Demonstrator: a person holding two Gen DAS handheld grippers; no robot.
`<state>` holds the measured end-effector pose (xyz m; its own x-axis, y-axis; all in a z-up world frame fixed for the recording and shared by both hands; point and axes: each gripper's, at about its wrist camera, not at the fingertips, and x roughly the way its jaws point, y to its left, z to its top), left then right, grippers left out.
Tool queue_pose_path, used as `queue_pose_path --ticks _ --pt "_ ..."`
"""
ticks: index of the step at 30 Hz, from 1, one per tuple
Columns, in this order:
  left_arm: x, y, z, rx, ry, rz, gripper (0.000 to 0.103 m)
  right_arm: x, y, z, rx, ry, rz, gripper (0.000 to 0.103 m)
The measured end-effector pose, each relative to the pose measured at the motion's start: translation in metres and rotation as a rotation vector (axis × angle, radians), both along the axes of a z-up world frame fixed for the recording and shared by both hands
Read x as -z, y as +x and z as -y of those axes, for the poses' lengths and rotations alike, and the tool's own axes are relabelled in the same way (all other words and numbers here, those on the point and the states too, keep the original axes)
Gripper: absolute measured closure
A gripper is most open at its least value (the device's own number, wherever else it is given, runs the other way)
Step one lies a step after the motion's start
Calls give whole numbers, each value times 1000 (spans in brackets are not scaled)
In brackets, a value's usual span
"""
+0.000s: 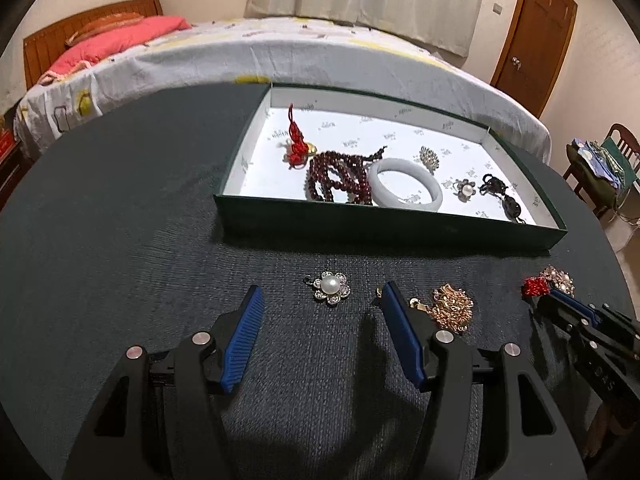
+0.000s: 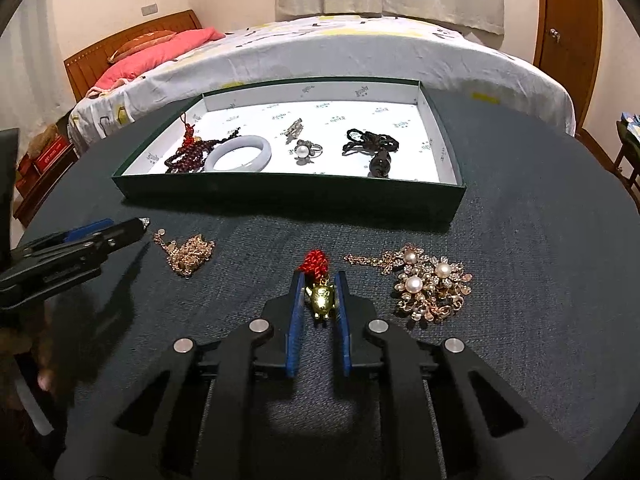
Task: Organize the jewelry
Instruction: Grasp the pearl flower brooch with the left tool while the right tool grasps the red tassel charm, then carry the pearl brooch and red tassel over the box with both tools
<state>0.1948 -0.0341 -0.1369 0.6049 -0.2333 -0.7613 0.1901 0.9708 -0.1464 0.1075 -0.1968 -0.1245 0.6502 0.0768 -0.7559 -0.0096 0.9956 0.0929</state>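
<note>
A green box with a white lining [image 1: 384,224] [image 2: 280,196] holds a red knot charm [image 1: 296,140], dark red beads [image 1: 340,178], a white bangle [image 1: 406,188] [image 2: 240,154], brooches and a black pendant [image 2: 376,152]. On the dark table lie a pearl flower brooch [image 1: 331,287], a gold chain [image 1: 450,306] [image 2: 188,254], a pearl cluster brooch [image 2: 430,284] and a gold charm with a red knot [image 2: 320,292]. My left gripper [image 1: 320,300] is open, the flower brooch just ahead of its tips. My right gripper [image 2: 319,276] has its jaws close around the gold charm.
A bed with a white patterned sheet [image 1: 280,52] and a pink pillow [image 1: 120,40] stands behind the table. A brown door [image 1: 532,36] is at the right, a chair with clutter [image 1: 600,164] beside it. The table edge curves round at left and right.
</note>
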Motion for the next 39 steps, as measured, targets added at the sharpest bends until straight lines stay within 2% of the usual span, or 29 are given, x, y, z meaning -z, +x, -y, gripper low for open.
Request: queue_pose_path --ticks 3,8,12,14,19,20,31,39 --pt "1 4 1 11 6 -8 47 0 0 1 1 7 0 88" --pt "1 6 3 28 11 -6 64 2 1 3 3 20 -5 88" --pt "1 6 5 44 25 3 71 2 1 6 7 31 -7 88" --pt "1 5 6 54 37 10 79 3 1 6 8 34 -8 88" --pt "1 4 6 65 40 16 84 3 1 6 8 35 -8 88" --pt "0 4 6 65 38 20 88 3 1 6 8 36 -7 88" --pt "-6 -2 8 76 27 47 88 1 0 7 9 36 -2 88" --pt "-24 -7 7 76 0 85 88 -6 -1 6 11 43 18 88"
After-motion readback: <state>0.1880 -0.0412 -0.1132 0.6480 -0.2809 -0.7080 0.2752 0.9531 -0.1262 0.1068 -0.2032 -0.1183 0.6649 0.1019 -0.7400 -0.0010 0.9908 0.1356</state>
